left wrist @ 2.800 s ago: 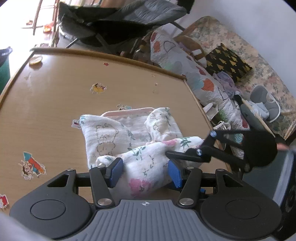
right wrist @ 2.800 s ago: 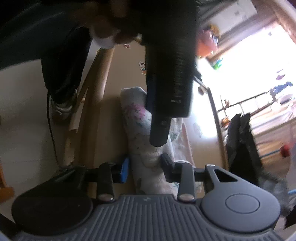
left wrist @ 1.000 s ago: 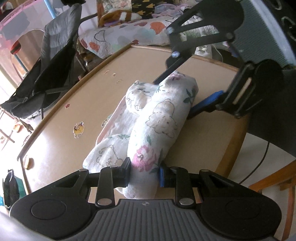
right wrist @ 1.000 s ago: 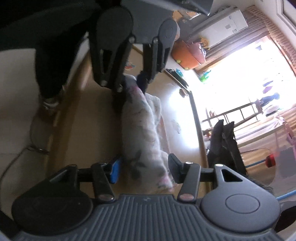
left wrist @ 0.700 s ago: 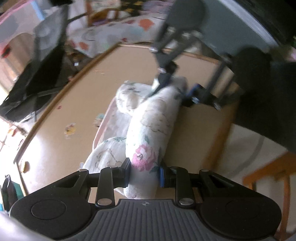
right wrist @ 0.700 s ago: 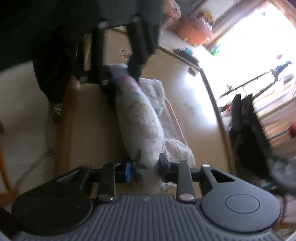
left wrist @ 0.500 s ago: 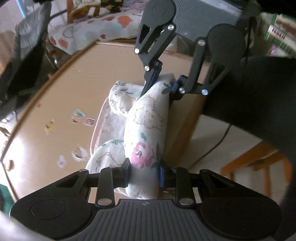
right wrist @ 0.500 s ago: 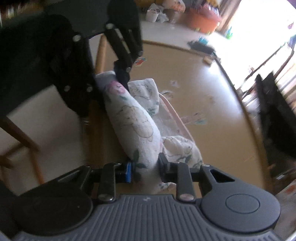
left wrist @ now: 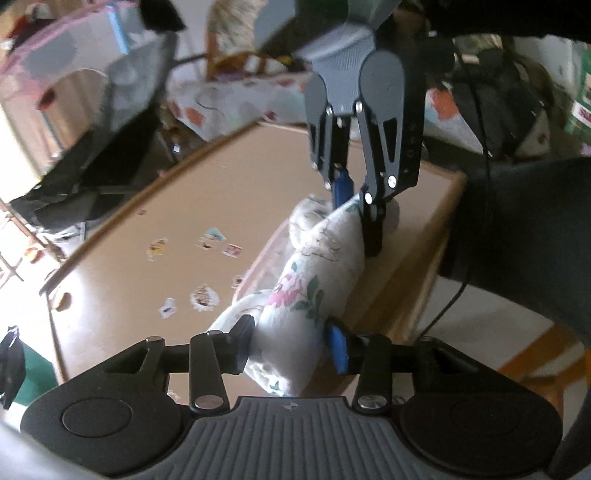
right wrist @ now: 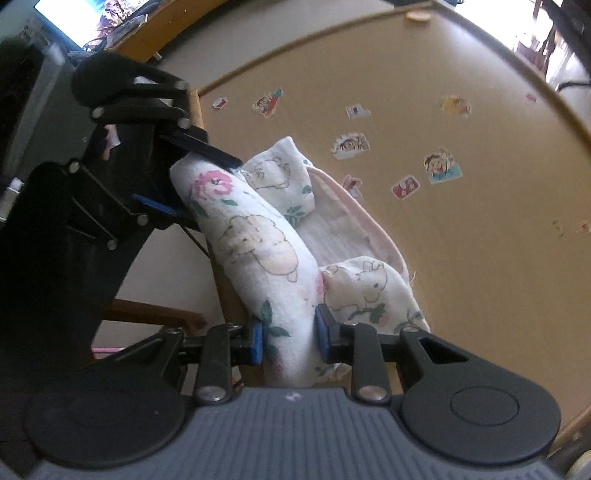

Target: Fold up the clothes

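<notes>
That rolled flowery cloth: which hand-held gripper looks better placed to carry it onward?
Probably the right hand-held gripper: its pads pinch the rolled cloth snugly. The left hand-held gripper has just been opening, though the cloth sits between its pads.

There are two grippers, the left gripper point(left wrist: 291, 343) and the right gripper point(right wrist: 290, 336), and each has two fingers. One bundle of printed cloth point(right wrist: 255, 236) is in view; whether the pink-edged layer under it is a second piece cannot be told. There is one table point(right wrist: 461, 277). Eight cartoon stickers point(right wrist: 441, 166) can be counted on it from the right wrist view, plus three specks near the far and right edges, too small to identify. One small round object point(right wrist: 417, 14) sits at the far rim. One dark folding chair point(left wrist: 96, 166) stands beyond the table.
</notes>
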Action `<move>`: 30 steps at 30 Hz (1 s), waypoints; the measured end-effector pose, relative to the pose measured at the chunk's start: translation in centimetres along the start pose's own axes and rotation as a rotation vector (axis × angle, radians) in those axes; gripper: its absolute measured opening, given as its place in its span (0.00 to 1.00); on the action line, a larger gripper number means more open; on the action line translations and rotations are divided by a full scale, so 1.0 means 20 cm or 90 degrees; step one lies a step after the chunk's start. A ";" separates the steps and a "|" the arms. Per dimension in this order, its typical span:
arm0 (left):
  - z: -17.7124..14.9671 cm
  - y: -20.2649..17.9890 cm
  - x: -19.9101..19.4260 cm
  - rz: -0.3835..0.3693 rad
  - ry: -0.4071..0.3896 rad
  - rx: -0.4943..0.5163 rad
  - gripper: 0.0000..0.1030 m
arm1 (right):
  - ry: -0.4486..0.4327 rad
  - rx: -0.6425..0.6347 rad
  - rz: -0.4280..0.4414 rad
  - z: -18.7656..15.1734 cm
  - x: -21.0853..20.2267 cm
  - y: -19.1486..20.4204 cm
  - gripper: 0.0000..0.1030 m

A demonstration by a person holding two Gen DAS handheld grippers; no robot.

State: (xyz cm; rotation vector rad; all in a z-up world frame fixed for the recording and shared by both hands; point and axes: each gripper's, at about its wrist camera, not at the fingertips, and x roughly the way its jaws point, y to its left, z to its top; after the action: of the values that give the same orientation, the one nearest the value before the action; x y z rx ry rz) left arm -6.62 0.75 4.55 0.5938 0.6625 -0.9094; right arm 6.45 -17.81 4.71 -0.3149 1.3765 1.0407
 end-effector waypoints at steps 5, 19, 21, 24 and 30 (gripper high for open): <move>0.00 0.01 -0.03 0.053 -0.030 -0.037 0.45 | 0.022 0.024 0.044 0.00 0.00 -0.07 0.27; 0.12 0.08 0.07 0.118 0.020 -0.158 0.46 | 0.049 0.051 0.083 0.03 -0.01 -0.18 0.27; 0.11 0.11 0.08 0.114 0.031 -0.199 0.46 | 0.046 0.056 0.085 0.02 -0.02 -0.19 0.27; 0.10 0.12 0.11 0.117 0.048 -0.236 0.47 | 0.035 0.078 0.089 -0.01 0.00 -0.20 0.28; 0.09 0.16 0.18 0.117 0.062 -0.293 0.47 | -0.009 0.104 0.036 -0.04 -0.04 -0.13 0.39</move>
State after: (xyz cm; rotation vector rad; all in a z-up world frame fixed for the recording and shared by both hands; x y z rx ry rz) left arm -1.77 -0.73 3.76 0.2811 0.8580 -0.5328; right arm 8.01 -20.15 4.36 -0.1488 1.4542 0.9673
